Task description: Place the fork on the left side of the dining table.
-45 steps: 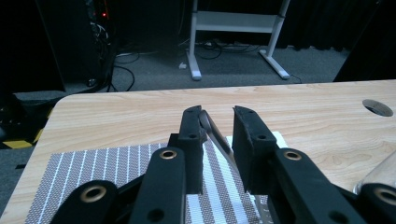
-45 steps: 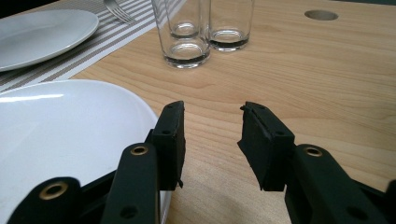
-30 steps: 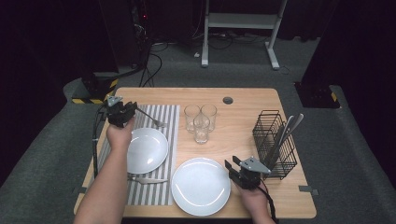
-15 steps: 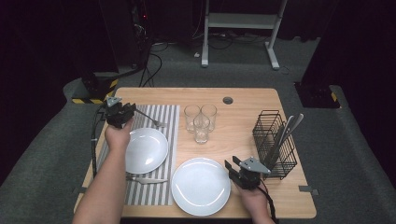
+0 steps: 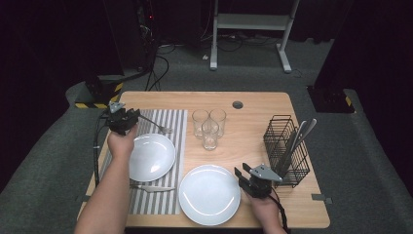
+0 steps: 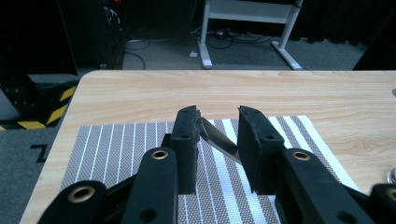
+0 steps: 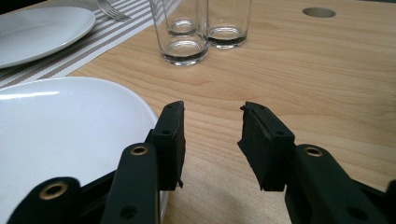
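Fork (image 5: 157, 126) handle sits between your left gripper (image 6: 218, 135) jaws, still apart. Centre it, then clamp. Right gripper (image 7: 212, 140) jaws apart, idle near right.

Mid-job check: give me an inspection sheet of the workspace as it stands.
Surface: wooden table, striped placemat on its left part.
Job's things: fork on the placemat, its handle between the left tool's jaws.
Clutter: small plate, large plate, knife, three glasses, wire basket holding cutlery.
Grippers: left tool open around the fork handle; right tool open, beside the large plate, holding nothing.
Cables: left tool's cable hangs off the table's left edge; floor cables behind.
Surroundings: white desk frame, striped hazard block.
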The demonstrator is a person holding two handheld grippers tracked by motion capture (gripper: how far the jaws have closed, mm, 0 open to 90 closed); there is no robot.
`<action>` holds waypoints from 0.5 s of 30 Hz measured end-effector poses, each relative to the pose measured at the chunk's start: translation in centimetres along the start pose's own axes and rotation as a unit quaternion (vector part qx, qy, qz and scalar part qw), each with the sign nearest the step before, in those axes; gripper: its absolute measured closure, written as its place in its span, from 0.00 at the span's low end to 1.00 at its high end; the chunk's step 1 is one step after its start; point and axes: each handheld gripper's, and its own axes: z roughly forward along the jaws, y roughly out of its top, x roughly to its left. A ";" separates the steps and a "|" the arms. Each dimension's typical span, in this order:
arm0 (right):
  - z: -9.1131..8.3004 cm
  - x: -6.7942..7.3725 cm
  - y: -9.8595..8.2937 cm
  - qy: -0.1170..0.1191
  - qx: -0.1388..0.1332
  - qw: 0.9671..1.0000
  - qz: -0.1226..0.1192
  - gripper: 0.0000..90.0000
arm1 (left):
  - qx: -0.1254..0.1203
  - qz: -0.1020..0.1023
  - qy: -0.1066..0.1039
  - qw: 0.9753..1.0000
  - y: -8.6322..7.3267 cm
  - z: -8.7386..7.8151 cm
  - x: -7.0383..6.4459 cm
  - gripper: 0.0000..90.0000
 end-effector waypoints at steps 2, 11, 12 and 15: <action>0.0 0.0 0.0 0.001 0.000 1.000 -0.001 0.66 | 0.002 -0.004 -0.001 1.000 -0.2 0.0 0.3 0.75; 0.1 0.1 0.0 0.000 0.002 1.000 -0.002 0.66 | 0.005 -0.020 -0.006 1.000 -0.7 0.2 0.7 0.74; 0.1 0.1 0.0 0.000 0.002 1.000 -0.002 0.66 | 0.006 -0.021 -0.007 1.000 -0.7 0.2 0.7 0.74; 0.1 0.1 0.0 0.000 0.002 1.000 -0.002 0.66 | 0.005 -0.022 -0.009 1.000 -0.7 0.2 0.8 0.74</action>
